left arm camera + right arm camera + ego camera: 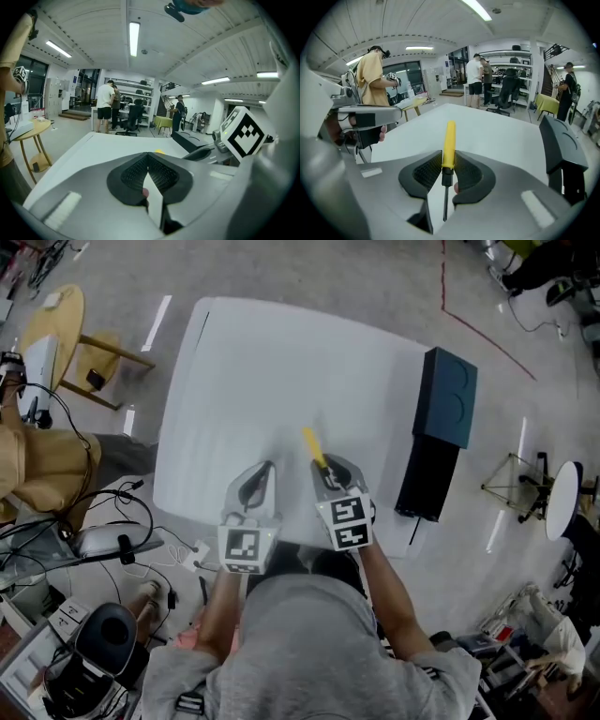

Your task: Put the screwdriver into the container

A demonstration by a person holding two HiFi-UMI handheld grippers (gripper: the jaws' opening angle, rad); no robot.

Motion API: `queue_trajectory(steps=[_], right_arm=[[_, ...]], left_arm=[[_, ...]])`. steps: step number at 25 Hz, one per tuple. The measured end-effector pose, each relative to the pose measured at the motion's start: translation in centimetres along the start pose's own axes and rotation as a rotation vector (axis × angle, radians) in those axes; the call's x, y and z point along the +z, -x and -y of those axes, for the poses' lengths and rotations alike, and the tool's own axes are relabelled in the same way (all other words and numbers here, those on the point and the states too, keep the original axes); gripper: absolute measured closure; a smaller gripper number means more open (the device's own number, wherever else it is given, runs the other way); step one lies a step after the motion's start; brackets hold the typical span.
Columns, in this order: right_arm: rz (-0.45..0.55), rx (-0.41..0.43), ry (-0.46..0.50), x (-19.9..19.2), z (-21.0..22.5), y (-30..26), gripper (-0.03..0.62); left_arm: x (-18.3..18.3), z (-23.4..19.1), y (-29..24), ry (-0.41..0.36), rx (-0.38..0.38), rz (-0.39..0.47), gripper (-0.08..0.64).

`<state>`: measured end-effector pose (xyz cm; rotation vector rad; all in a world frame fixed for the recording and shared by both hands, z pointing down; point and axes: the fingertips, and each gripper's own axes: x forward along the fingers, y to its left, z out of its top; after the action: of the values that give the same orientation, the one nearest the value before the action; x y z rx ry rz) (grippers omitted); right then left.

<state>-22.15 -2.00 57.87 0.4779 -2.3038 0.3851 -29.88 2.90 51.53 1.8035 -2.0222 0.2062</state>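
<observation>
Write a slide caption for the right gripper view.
Right gripper, jaws shut on the yellow-handled screwdriver, over the white table; dark container at right.

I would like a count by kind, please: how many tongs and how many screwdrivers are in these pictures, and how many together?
2 tongs: left tongs, right tongs
1 screwdriver, held in the right tongs
Total: 3

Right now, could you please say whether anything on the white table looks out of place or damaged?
Nothing stands out: the yellow-handled screwdriver is held in the right gripper, and the dark rectangular container stands at the right edge of the white table.
</observation>
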Motion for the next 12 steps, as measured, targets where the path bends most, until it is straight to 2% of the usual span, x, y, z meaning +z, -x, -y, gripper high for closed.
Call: queue_trajectory(steps=[7,12], right_arm=[[0.101,-0.089,-0.047,0.6,2.5,5.3,0.506],[0.138,-0.154,-0.083,0.3,4.1,8.7,0.506]], left_arm=[[2.9,4.4,0.1,-0.061,-0.083,0.06,0.548],[4.4,7.8,0.0,-0.097,-0.159,0.085,0.548]])
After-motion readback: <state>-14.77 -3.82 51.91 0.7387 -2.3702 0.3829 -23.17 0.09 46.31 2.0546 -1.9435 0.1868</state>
